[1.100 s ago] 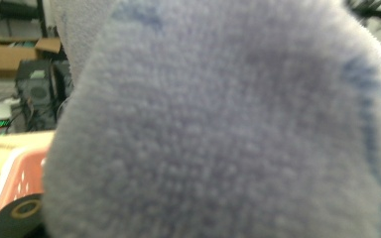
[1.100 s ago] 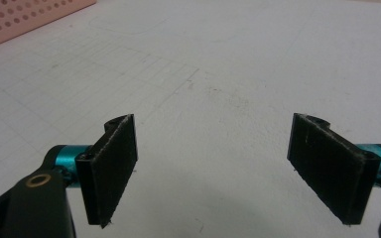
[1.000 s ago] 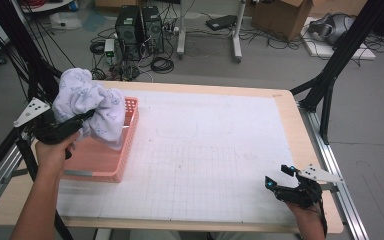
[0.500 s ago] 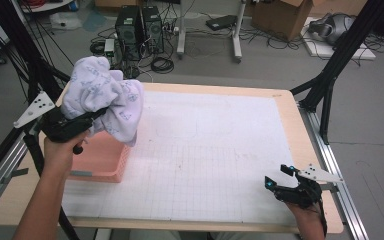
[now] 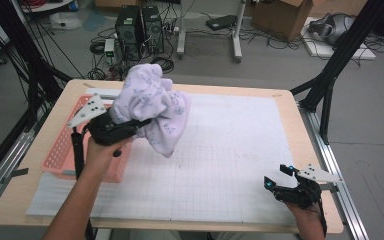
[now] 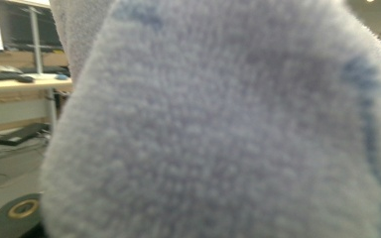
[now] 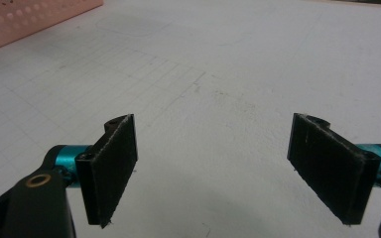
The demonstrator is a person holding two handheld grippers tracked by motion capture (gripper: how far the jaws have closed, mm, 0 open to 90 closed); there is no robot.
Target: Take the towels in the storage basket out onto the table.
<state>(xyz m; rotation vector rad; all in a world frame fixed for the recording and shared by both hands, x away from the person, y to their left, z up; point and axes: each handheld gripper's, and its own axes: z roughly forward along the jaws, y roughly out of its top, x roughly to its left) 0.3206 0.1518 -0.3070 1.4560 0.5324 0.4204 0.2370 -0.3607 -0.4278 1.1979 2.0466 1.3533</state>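
The left gripper [image 5: 141, 123] sits in the left middle of the high view. Its jaws are clamped on a soft, fluffy towel [image 5: 152, 106]. The towel is pale purple with little blue marks on it. It is bunched up in a big lump and hangs in the air above the table [image 5: 290, 125]. Part of it droops down below the gripper, over the white grid mat [image 5: 230, 150]. In the left gripper view the towel [image 6: 228, 129] is so close that it looks blurry and covers almost everything, so the jaws are hidden there.

Just to the left of the towel in the high view, a pink basket [image 5: 67, 147] with small holes stands on the left side of the table. The person's left arm comes up from the bottom left, next to the basket.

The right gripper [image 5: 279, 179] rests low in the bottom right of the high view, well apart from the towel. In the right gripper view its two black jaws stand wide apart with nothing between them [image 7: 211, 168]. Under them is the white mat [image 7: 238, 74], and a corner of the pink basket [image 7: 25, 20] peeks in at the upper left.
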